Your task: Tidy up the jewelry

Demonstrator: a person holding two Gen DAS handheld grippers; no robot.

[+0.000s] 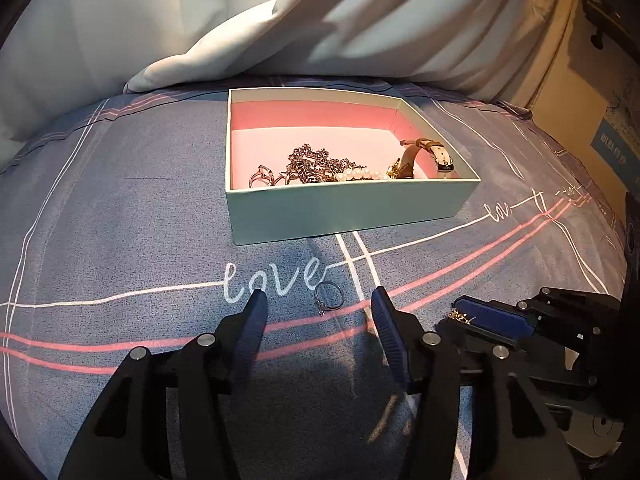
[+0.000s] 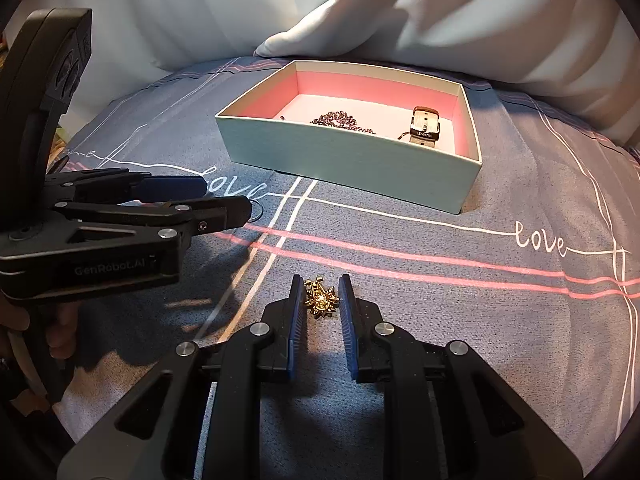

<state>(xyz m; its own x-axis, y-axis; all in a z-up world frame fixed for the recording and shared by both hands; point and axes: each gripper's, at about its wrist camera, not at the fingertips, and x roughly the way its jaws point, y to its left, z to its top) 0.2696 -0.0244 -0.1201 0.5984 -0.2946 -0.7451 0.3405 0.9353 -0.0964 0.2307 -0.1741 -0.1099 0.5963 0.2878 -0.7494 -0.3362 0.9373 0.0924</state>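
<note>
In the right wrist view, the left gripper (image 2: pixel 224 200) at middle left half hides the silver ring (image 1: pixel 329 297); its own view shows the jaws apart, the ring lying loose between them. At bottom centre, the right gripper (image 2: pixel 322 294) pinches a gold brooch (image 2: pixel 321 299). The box (image 2: pixel 352 160) sits upper centre, its near wall cutting off the chains inside, white bedding (image 2: pixel 440 12) behind.

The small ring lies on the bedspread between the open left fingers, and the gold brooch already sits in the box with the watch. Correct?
Not quite. The gold brooch is not in the box; the right wrist view shows it on the bedspread between the right gripper fingers. The rest holds.
</note>
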